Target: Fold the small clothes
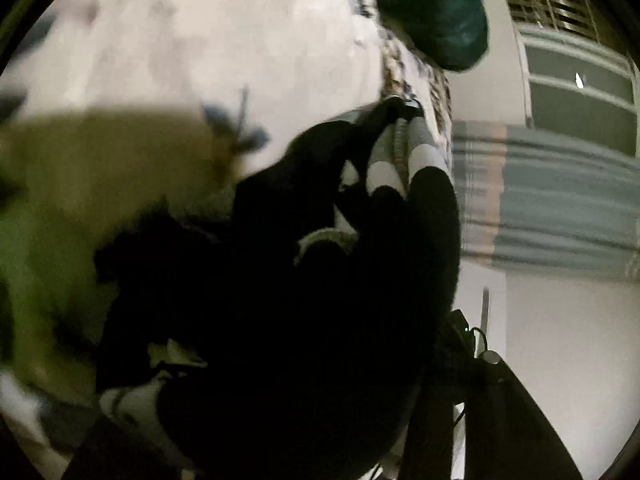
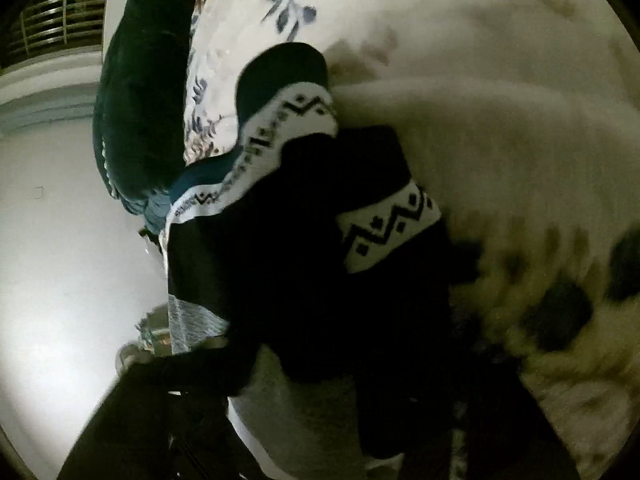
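Dark patterned socks [image 2: 304, 248] are bunched close against both lenses, over a floral bed sheet [image 2: 460, 32]; gripper states cannot be told. Folding seems underway; flattening is needed next, toward 12 o'clock.

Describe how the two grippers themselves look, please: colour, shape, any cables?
Both look black and lie mostly in shadow. The left gripper shows a broad, flat dark finger, with a thin cable looped beside a small round grey part. The right gripper shows similar dark fingers. No markings or sleeves are visible; finer detail is blurred.
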Demonstrator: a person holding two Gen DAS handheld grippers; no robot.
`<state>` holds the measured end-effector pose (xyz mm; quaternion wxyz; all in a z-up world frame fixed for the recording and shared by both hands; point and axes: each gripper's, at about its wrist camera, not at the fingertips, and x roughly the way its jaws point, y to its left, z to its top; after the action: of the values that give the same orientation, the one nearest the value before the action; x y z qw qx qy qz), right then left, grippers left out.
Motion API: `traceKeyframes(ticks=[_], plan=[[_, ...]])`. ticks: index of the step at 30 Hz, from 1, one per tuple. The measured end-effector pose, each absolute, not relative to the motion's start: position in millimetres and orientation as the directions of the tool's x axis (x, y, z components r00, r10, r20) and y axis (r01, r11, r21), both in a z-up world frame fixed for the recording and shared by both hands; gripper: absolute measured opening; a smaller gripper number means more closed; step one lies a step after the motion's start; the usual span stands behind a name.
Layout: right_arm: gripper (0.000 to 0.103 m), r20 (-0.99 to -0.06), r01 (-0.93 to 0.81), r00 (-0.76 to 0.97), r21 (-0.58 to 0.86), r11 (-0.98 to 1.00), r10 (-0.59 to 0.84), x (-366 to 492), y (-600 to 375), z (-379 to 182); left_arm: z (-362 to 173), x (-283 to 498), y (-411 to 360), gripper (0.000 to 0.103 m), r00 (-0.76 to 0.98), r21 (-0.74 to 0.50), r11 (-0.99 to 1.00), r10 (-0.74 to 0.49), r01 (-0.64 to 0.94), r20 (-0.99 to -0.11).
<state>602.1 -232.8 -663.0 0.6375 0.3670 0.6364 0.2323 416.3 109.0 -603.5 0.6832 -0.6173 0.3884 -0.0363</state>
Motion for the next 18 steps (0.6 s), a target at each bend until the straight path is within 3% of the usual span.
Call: traceKeyframes(ticks=[2, 7, 14, 18], plan=[[0.024, -0.622, 0.216, 0.137, 0.778, 0.590, 0.771, 588, -239, -659, -596, 417, 114, 0.037, 0.685, -0.872, 0.275, -0.541, -0.404, -0.488], [0.017, -0.625, 0.272, 0.222, 0.777, 0.568, 0.748, 531, -248, -637, -569, 418, 146, 0.036, 0.630, -0.867, 0.377, -0.597, -0.327, -0.497], [0.015, -0.714, 0.327, 0.275, 0.699, 0.636, 0.644, 385, -227, -600, -550, 386, 170, 0.037, 0.371, -0.823, 0.530, -0.736, -0.206, -0.566], [0.015, -0.757, 0.466, 0.268, 0.643, 0.608, 0.596, 275, -205, -598, -567, 333, 178, 0.040, 0.213, -0.771, 0.603, -0.741, -0.205, -0.636]])
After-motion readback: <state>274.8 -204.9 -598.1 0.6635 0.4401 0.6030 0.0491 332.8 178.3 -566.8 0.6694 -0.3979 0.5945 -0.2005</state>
